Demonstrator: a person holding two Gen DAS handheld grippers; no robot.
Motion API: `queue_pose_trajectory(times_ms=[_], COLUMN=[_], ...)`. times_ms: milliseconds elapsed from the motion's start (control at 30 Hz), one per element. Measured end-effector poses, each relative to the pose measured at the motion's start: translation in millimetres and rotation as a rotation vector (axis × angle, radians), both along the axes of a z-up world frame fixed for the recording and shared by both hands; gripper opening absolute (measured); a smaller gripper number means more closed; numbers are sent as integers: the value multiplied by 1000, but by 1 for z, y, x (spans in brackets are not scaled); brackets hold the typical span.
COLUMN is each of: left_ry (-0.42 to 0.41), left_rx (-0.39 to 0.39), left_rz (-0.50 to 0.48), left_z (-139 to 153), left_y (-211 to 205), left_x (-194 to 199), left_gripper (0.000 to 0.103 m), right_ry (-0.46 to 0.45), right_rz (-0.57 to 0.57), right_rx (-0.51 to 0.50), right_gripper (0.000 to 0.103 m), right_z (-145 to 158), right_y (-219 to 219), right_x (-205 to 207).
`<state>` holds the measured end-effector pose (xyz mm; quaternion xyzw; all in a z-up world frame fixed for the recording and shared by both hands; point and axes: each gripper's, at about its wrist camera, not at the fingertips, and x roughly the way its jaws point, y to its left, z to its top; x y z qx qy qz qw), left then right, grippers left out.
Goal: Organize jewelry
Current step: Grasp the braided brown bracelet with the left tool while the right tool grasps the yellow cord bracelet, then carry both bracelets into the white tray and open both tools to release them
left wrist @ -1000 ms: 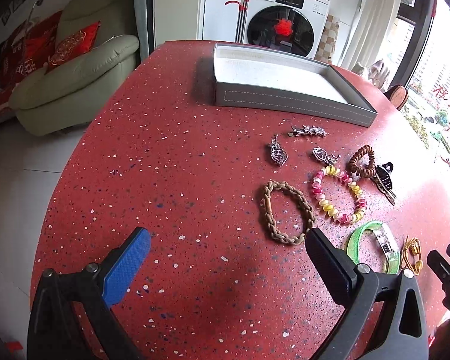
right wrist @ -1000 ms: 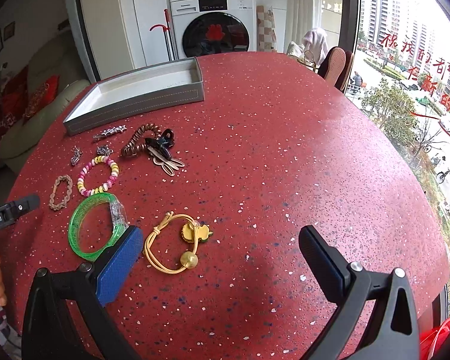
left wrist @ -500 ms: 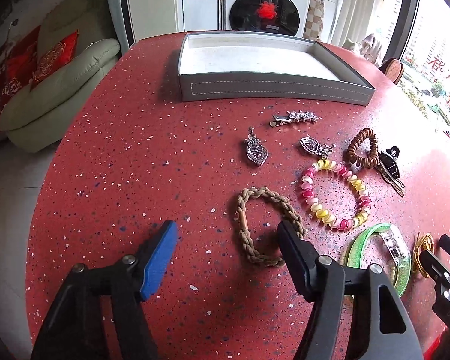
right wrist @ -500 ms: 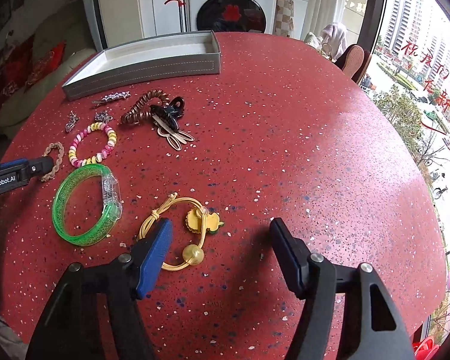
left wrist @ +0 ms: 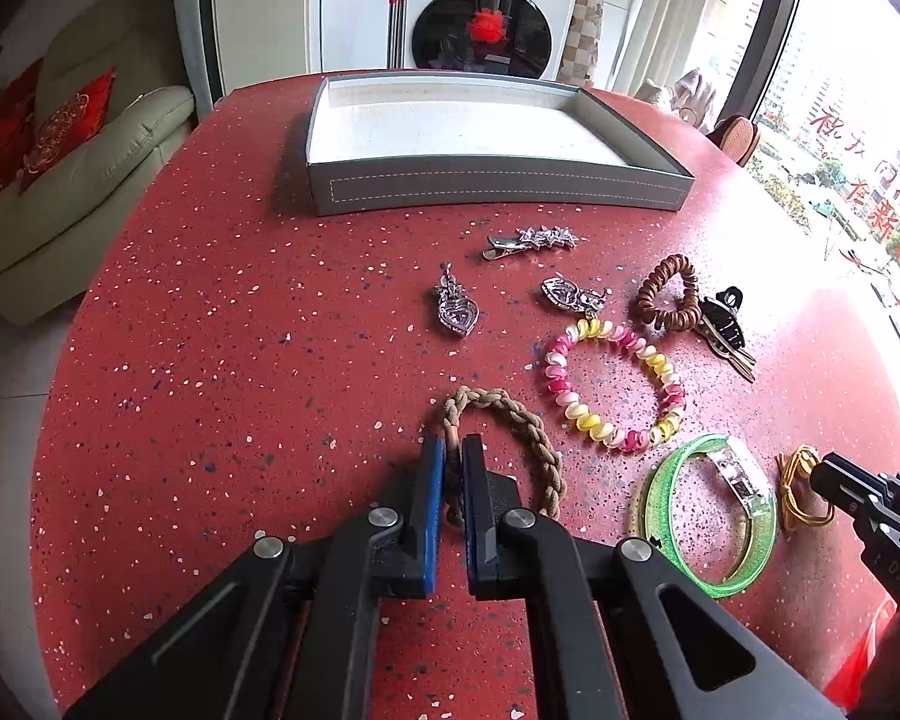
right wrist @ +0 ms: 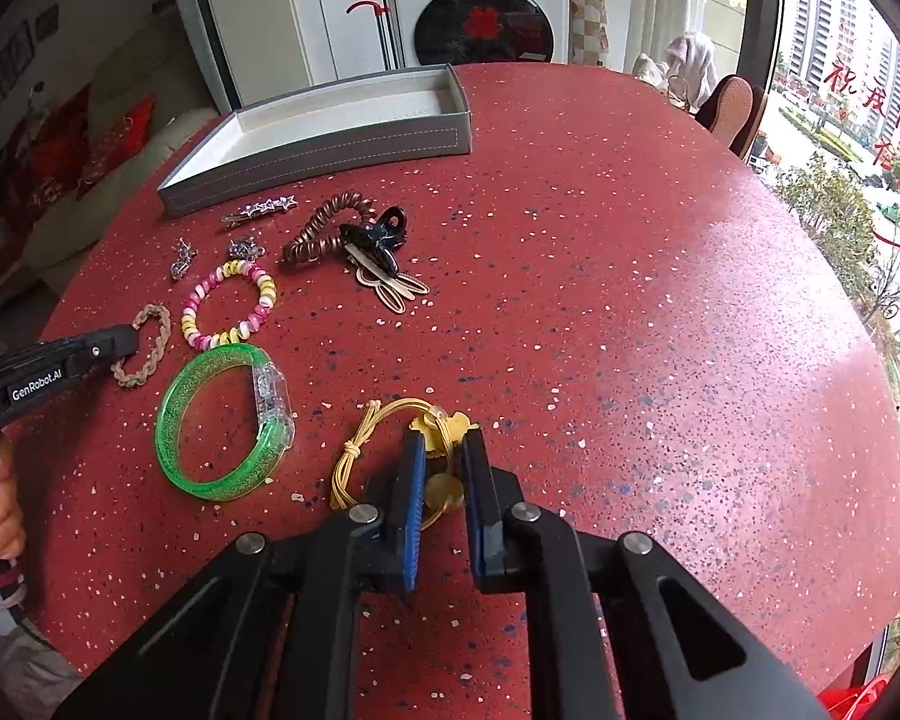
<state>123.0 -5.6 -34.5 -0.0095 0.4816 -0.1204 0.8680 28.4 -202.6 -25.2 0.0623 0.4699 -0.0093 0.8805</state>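
My left gripper [left wrist: 453, 450] is shut on the near side of a braided tan bracelet [left wrist: 528, 426] that lies on the red table; the bracelet also shows in the right wrist view [right wrist: 150, 342]. My right gripper [right wrist: 444, 444] is shut on a yellow cord hair tie with gold charms [right wrist: 378, 426], seen in the left wrist view at the right [left wrist: 795, 480]. An empty grey tray [left wrist: 498, 186] stands at the back of the table, also in the right wrist view [right wrist: 330, 150].
On the table lie a green bangle [left wrist: 714, 516], a pink and yellow spiral bracelet [left wrist: 615, 384], a brown coil tie [left wrist: 669, 294], a black claw clip [left wrist: 723, 318], a star hair clip [left wrist: 531, 240] and two silver heart pendants [left wrist: 456, 309]. A sofa stands to the left.
Both grippers have moved forward and down and closed: the left onto the braided bracelet, the right onto the yellow hair tie. Both were open before.
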Motion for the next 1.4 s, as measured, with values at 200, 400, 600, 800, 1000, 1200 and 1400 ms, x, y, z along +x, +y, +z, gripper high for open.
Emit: queue_pose_trajectory(times_ms=[200,400,600,800,1000,1200,1400], left_ry=[-5,-22,-7,-9,-8,-22,-40], left_rx=[-65,-91,-86,-71,-75,-86,-117], left_rz=[-18,-17,-25,-40,-42,-44,-52], left_z=[20,38,34,30,31,41,66], left_y=[5,9,9,6,6,9,14], left_x=[5,14,12,7,6,8,23], left_gripper=[24,24,24,24,24,24,24], right_ry=[-39,10,100,131,116,50,-24], right_rz=[-1,61,59,83,119,73,84], right_rx=[57,50,8,-60,-116,-34,23], right_gripper=[6,6,48,48,25,25,25], right_z=[23,26,-1,-9,-9,14,52], right_y=[-9,-9,-6,4,18,3,-2], right_x=[15,28,15,18,21,20,43])
